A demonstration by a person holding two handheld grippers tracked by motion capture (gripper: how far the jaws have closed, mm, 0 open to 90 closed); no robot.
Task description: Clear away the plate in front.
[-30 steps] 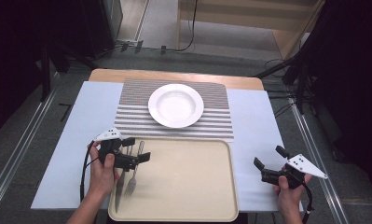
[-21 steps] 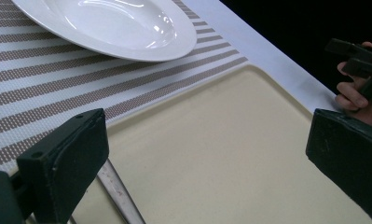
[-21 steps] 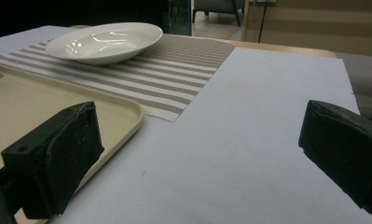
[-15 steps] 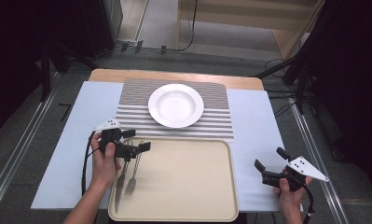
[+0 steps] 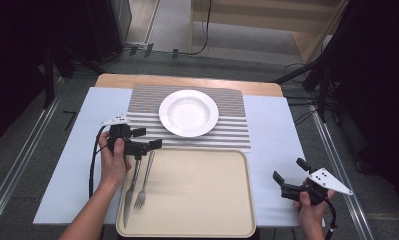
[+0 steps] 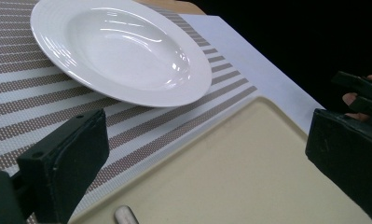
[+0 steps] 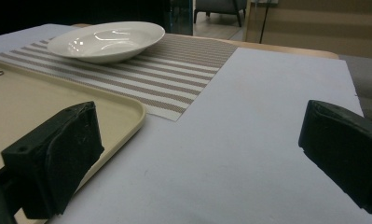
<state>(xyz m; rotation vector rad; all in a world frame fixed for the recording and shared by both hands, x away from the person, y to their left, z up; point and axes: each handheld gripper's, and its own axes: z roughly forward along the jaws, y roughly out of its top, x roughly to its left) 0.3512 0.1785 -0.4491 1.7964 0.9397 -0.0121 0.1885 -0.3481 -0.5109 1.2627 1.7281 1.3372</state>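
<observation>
L gripper (image 5: 148, 138) hovered over the tray's (image 5: 202, 200) far-left corner, jaws spread, nothing between them. Directly below it: handle ends of knife (image 5: 131, 184) and fork (image 5: 144, 181), both lying along tray's left edge, side by side, handles pointing to far edge, fork tines toward near edge. Knife nearest the rim, fork just inside it. In L gripper view one rounded handle tip (image 6: 125, 215) showed at bottom, between the jaws but lower, not touched.

Rest of tray bare; wide open room from cutlery across to right edge.

Striped mat (image 5: 232, 127) lay just beyond tray's far edge, touching or nearly so; white plate (image 5: 188, 112) sat centred on it, well apart from L gripper.

R gripper (image 5: 291, 178) held off tray's right edge, over pale sheet (image 5: 274, 130) near table's near-right corner, jaws spread, empty. R gripper view: open sheet ahead, tray corner (image 7: 127, 112) at left, mat corner beyond it.
</observation>
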